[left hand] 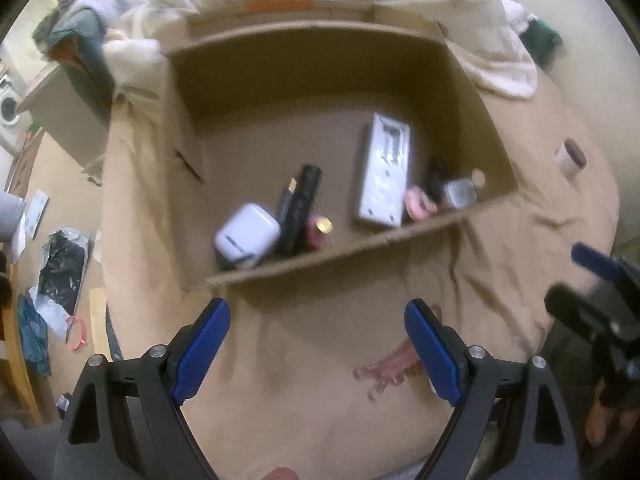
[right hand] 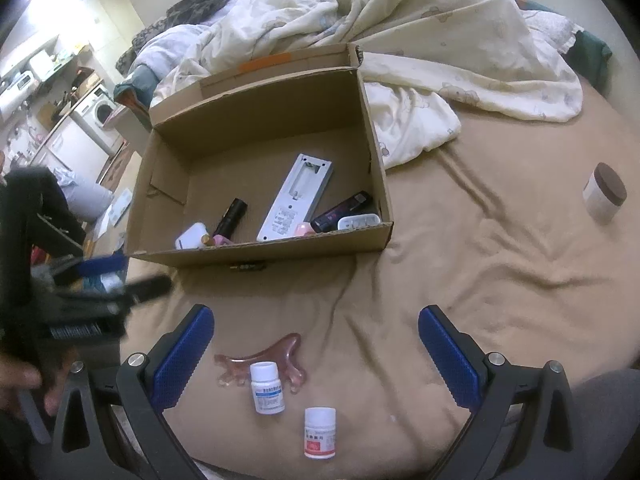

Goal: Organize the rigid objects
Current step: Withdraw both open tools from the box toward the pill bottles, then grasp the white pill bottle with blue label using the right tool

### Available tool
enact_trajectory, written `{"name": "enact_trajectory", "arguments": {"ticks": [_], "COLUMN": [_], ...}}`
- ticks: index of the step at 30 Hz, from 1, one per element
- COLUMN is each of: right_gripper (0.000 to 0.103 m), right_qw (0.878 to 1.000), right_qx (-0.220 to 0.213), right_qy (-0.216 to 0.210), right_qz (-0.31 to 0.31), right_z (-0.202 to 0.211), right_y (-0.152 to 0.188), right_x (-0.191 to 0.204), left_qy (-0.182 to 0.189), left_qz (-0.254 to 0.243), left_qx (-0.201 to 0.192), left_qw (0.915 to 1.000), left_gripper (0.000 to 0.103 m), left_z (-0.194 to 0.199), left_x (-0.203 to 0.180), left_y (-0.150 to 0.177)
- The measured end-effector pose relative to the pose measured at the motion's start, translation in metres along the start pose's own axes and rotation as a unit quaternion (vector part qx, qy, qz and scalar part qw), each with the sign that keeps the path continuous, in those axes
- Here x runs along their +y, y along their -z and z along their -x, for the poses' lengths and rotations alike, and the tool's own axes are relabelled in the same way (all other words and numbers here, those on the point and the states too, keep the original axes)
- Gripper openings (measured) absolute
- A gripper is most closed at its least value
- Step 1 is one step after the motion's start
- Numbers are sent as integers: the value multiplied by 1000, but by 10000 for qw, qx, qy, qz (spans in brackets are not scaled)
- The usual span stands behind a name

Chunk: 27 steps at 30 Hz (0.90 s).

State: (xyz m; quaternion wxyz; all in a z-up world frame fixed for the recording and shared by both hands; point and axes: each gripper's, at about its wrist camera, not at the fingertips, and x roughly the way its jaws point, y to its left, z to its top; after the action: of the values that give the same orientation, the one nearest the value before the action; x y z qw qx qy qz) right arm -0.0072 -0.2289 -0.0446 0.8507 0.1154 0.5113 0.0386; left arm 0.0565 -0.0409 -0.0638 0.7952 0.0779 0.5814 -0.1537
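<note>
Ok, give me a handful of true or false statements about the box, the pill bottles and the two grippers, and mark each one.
1. The cardboard box already holds a white remote lying flat. True.
2. Both white pill bottles are inside the box. False: the blue-label bottle and the red-label bottle stand on the tan bedsheet outside it.
3. The right gripper is open and holds nothing. True.
4. The left gripper is shut on the pink scraper. False: it is open, and the pink scraper lies on the sheet.
5. A brown-lidded jar sits on the sheet, right of the box. True.
</note>
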Motion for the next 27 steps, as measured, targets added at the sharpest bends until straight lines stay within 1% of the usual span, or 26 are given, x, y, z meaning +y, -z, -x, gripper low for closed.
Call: {"name": "enact_trajectory", "arguments": {"ticks": [2,4,6,7,8,9,10,12,14,15,16,18,20,21,22,23,24,25,27], "right_gripper": [103,103,103,103,103,103,103,103,103,101,93,82,79,75,62,57,48,35,30], "right_qw": [9999,9992,9962,9953,9952,9944,9933,9907,9882,9864,9845,9813,9793,9784,9778,9771,9774,9780,9801], "right_qx": [103,323,719,859,929,993,1088,1291,1451,1548,1641,1786,1874,1911,1935,1947,1924,1898,1806], "right_qy": [-33,-250,-465,-405,-111,60,30,-161,-172,-125,-69,34,119,170,199,294,332,340,341], "right_qz": [-48,-25,143,210,278,344,384,402,467,543,612,711,758,765,779,814,817,800,756], "right_z": [-3,-9,-23,-29,-36,-43,-50,-62,-72,-77,-83,-92,-100,-103,-105,-107,-106,-106,-101], "right_y": [2,6,12,15,19,23,26,34,43,47,49,54,56,56,57,57,56,56,53], "right_x": [-1,2,12,16,21,26,30,40,47,51,54,58,60,60,60,60,60,60,58], "left_qy": [-4,-1,-32,-43,-36,-29,-31,-47,-67,-68,-63,-42,-25,-25,-30,-33,-31,-26,-21], "left_qz": [-28,59,200,285,381,457,533,616,668,687,706,722,718,713,707,698,692,695,719], "left_qx": [33,3,-34,-49,-69,-93,-120,-177,-240,-261,-276,-281,-283,-292,-307,-325,-340,-355,-377], "left_qw": [10000,10000,9998,9996,9992,9989,9985,9979,9975,9973,9971,9970,9970,9970,9970,9970,9970,9969,9967], "left_gripper": [88,88,88,88,88,88,88,88,88,88,88,88,88,88,88,88,88,88,88], "left_z": [-2,-1,1,1,1,2,3,6,9,10,11,11,12,12,13,14,14,15,16], "left_x": [-3,-1,5,8,11,13,16,20,23,24,25,24,23,23,22,22,22,22,22], "left_y": [2,0,-3,-5,-6,-7,-8,-9,-9,-9,-9,-10,-10,-10,-11,-11,-11,-11,-12]}}
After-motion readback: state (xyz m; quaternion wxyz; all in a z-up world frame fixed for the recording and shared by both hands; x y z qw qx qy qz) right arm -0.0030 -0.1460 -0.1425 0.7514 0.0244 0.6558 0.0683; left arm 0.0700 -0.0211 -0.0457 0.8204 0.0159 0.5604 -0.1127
